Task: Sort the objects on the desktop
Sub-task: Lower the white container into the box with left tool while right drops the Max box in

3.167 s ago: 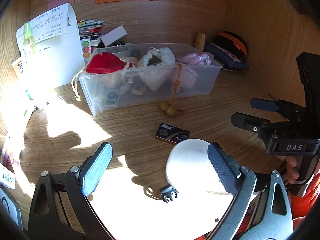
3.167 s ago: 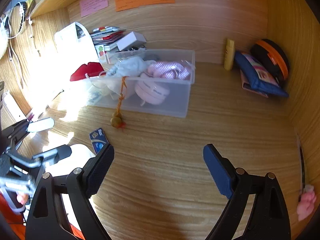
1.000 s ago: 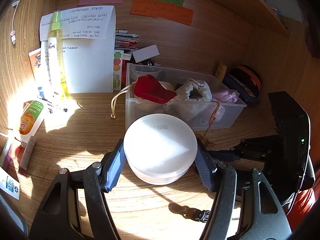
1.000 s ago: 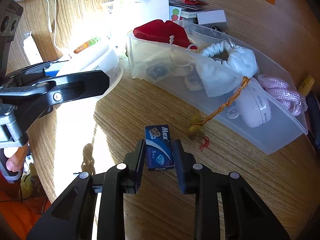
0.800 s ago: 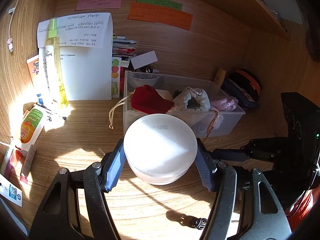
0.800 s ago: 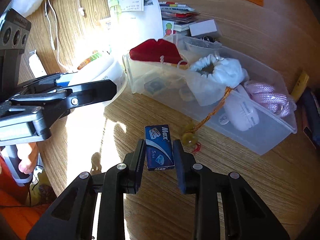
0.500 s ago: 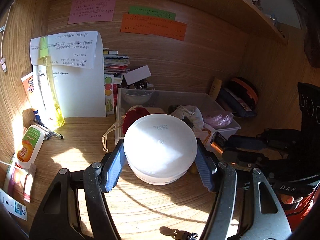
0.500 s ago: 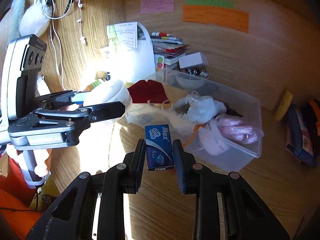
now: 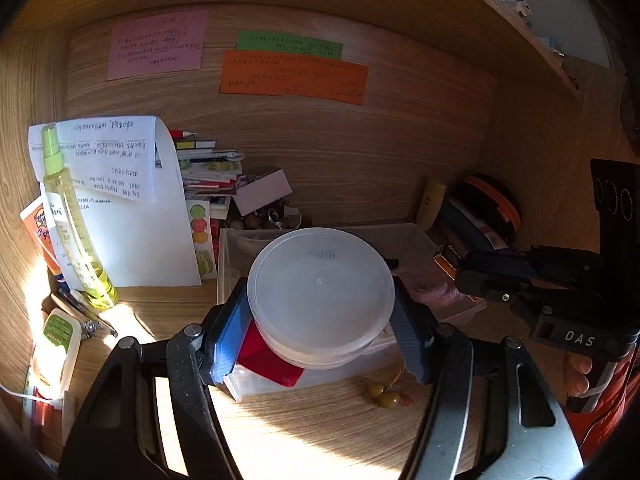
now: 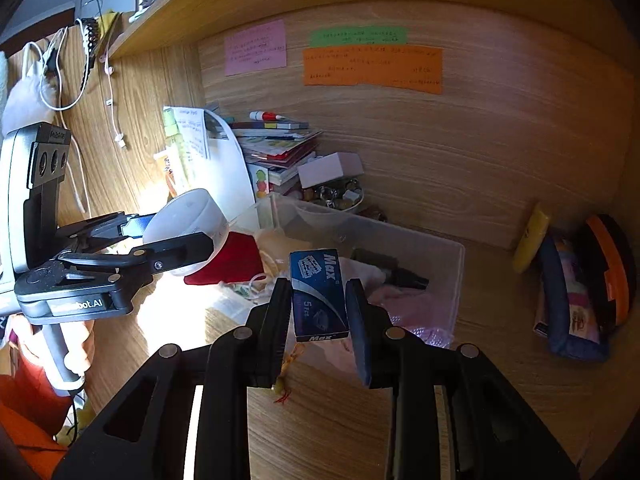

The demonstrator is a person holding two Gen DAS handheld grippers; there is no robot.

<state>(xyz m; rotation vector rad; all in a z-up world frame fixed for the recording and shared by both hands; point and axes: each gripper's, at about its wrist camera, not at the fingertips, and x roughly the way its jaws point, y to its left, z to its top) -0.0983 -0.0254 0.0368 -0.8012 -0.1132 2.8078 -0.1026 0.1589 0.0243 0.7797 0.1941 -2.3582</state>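
Observation:
My left gripper (image 9: 320, 320) is shut on a round white plastic tub (image 9: 320, 288) and holds it above the left part of the clear storage bin (image 9: 416, 236). The tub also shows in the right wrist view (image 10: 188, 224). My right gripper (image 10: 320, 304) is shut on a small blue "Max" box (image 10: 318, 294) and holds it above the bin (image 10: 452, 256), over its middle. The bin holds a red pouch (image 10: 236, 260), white cloth and pink items (image 10: 416, 308). The right gripper also shows in the left wrist view (image 9: 472, 268), over the bin's right end.
A yellow spray bottle (image 9: 72, 220), white papers (image 9: 132, 208) and tubes (image 9: 56, 344) stand at the left. Stacked books (image 10: 276, 144) and a white box (image 10: 330, 168) sit behind the bin. A blue pouch (image 10: 568, 300) and orange-black case (image 10: 612, 264) lie at the right. Beads on a cord (image 9: 384, 394) hang in front.
Both grippers have lifted their objects off the desk and carried them up and forward over the bin. The bin now lies directly beneath the tub and the blue box.

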